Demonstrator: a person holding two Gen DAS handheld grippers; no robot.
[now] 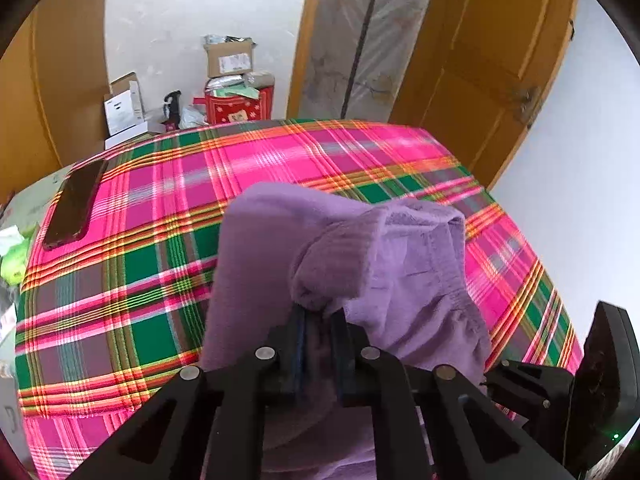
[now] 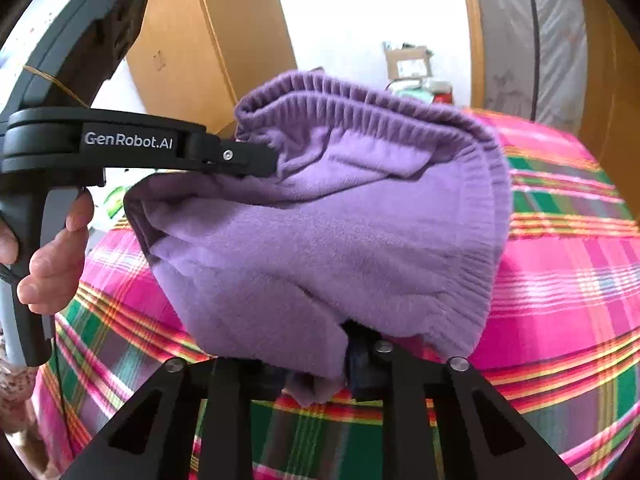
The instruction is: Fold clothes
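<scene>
- The left wrist view looks forward along the left hand-held gripper point(image 1: 320, 320), tilted down over the plaid-covered table point(image 1: 120, 280), facing the far wall, a doorway and a wooden door point(image 1: 488, 60).
- It sits very close to the purple garment point(image 1: 360, 248), which fills the middle of the frame.
- The right wrist view looks along the right hand-held gripper point(image 2: 348, 356), also angled down across the table point(image 2: 560, 280), from just beneath the garment point(image 2: 320, 232).
- It faces partly leftward, catching the left hand-held gripper point(image 2: 248, 160) side-on and the hand point(image 2: 52, 264) holding it.
- Both views share the garment, the plaid surface and the cardboard box point(image 1: 230, 58) point(image 2: 410, 62) by the far wall.
</scene>
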